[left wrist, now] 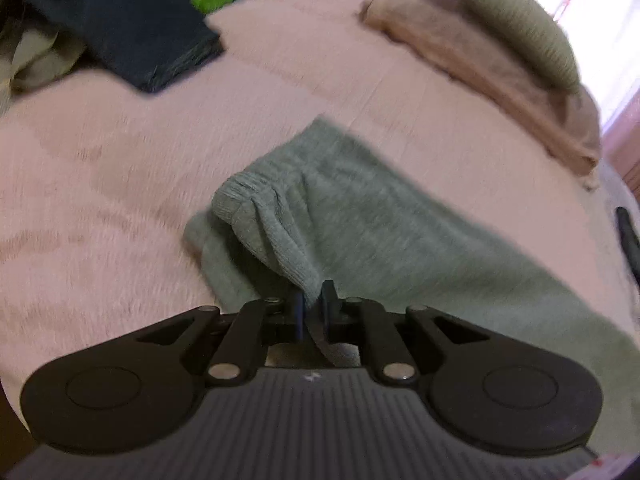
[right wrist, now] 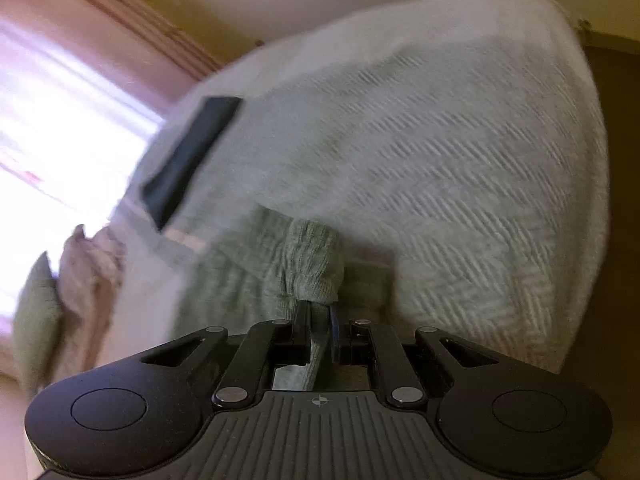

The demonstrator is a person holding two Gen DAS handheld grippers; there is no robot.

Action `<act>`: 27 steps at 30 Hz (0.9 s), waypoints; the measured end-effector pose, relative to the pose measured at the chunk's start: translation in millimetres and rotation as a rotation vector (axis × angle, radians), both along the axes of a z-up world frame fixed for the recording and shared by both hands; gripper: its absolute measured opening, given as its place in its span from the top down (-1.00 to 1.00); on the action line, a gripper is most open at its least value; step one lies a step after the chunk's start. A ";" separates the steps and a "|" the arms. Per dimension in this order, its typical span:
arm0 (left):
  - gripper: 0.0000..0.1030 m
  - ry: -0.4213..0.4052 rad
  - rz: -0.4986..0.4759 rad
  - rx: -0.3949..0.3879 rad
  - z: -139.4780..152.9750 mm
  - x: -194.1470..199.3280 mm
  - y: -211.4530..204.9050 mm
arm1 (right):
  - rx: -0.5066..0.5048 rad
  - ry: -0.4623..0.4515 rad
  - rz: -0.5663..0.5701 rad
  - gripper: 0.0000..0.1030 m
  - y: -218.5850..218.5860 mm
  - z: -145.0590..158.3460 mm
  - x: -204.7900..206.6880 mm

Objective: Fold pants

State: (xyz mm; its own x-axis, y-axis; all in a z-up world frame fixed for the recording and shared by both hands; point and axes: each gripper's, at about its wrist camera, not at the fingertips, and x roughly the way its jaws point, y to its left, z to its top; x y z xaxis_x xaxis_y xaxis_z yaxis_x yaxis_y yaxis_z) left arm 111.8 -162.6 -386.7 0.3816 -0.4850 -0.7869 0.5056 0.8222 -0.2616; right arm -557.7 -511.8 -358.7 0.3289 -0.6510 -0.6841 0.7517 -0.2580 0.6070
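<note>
The grey-green knit pants (left wrist: 360, 216) lie on the pink bedspread (left wrist: 100, 184) near the middle of the bed, and a fold is under way rather than finished. In the left wrist view the left gripper (left wrist: 312, 304) has its jaws clamped on a bunched, ribbed edge of the pants, probably a cuff or the waistband, which rises off the flat part of the garment below it; the rest of the fabric spreads flat toward the right and the near edge. In the right wrist view the right gripper (right wrist: 320, 320) is likewise pinched tight on a ribbed, gathered bit of the same pants (right wrist: 280, 264), with a pale herringbone blanket (right wrist: 440, 152) behind it. Both views are blurred, which suggests the held edges are being carried. My judgement is that the pants are already doubled lengthwise and that the lifted end has yet to be laid over the far end and smoothed. At the far left a folded dark navy garment (left wrist: 132, 36) sits apart, possibly done work.
</note>
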 end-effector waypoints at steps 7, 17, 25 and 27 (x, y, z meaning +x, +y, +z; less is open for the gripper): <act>0.84 -0.025 -0.017 0.054 0.3 -3.2 -1.0 | 0.055 0.071 0.044 0.90 3.3 -3.7 -7.1; 0.77 -0.069 -0.064 0.200 -23.3 -19.5 -10.2 | 0.174 0.106 0.090 0.49 0.4 -34.6 -4.1; 0.68 -0.167 -0.145 0.366 31.5 -34.9 -33.0 | 0.002 0.524 0.176 0.19 1.6 46.4 32.8; 0.68 -0.209 -0.203 0.329 44.8 -48.0 -41.3 | -0.093 0.531 0.197 0.19 -1.7 58.6 40.2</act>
